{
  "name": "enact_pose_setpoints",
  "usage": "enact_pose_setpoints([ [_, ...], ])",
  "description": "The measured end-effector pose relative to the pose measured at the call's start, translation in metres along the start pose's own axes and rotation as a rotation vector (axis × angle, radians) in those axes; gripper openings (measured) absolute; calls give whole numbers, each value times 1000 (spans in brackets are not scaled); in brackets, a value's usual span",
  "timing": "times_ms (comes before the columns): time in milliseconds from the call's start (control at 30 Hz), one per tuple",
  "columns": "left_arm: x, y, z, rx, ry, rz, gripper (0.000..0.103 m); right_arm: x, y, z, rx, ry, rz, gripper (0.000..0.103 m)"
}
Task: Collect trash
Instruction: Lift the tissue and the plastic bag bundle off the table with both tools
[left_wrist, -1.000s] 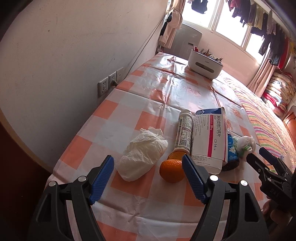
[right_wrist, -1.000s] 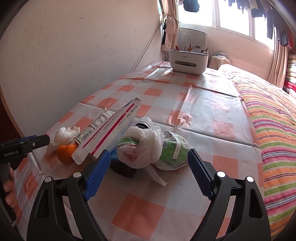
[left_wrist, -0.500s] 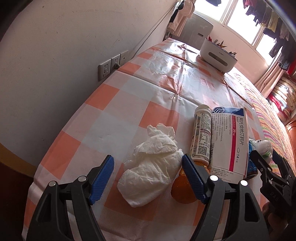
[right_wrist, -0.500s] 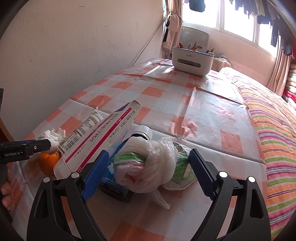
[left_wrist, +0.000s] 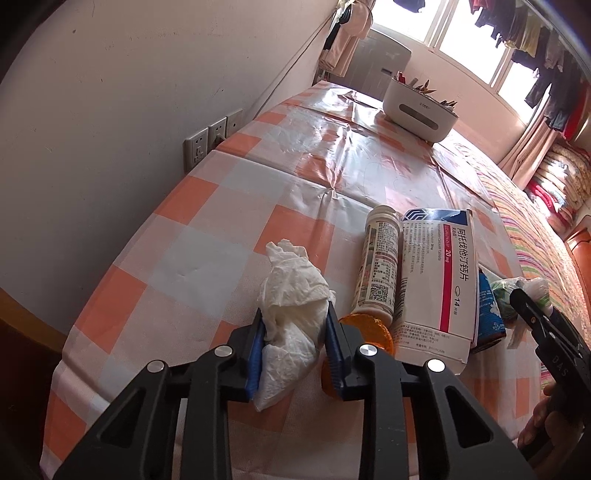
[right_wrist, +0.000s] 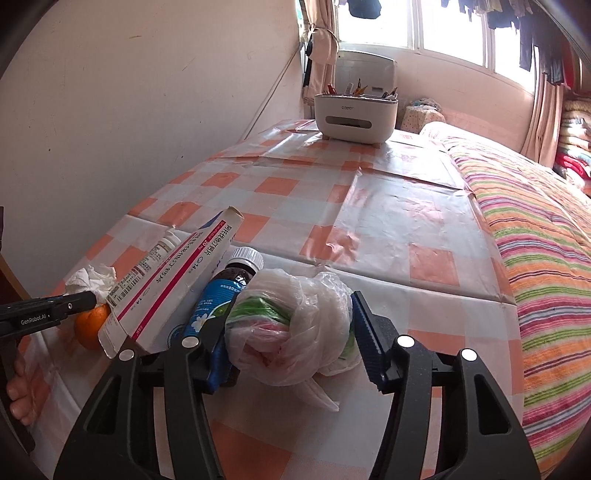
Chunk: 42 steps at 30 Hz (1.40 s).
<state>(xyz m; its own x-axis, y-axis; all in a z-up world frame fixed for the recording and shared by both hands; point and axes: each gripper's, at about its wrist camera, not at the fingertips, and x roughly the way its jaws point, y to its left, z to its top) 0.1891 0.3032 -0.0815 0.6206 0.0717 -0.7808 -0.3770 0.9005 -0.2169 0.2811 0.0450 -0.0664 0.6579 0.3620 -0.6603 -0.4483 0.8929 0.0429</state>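
Only my right wrist view shows the knotted clear plastic bag (right_wrist: 291, 332) at lower centre, my right gripper (right_wrist: 291, 345) just closing around it, pads touching. Only the left view shows my left gripper (left_wrist: 295, 347), just closed, clamping the crumpled white tissue (left_wrist: 291, 314) at lower centre.

My left camera looks steeply down along its fingers, close over the table (left_wrist: 229, 206). My right one looks from the other side. Both share the box (left_wrist: 437, 280) (right_wrist: 173, 284).
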Motion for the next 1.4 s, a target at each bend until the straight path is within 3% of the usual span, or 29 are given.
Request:
enact_pose_setpoints([
  [467, -22, -10, -4, 50, -62, 3, 28, -41, -21, -31, 83, 0, 8, 56],
  [1400, -57, -20, -16, 90, -115, -49, 28, -76, -29, -51, 151, -16, 44, 56],
])
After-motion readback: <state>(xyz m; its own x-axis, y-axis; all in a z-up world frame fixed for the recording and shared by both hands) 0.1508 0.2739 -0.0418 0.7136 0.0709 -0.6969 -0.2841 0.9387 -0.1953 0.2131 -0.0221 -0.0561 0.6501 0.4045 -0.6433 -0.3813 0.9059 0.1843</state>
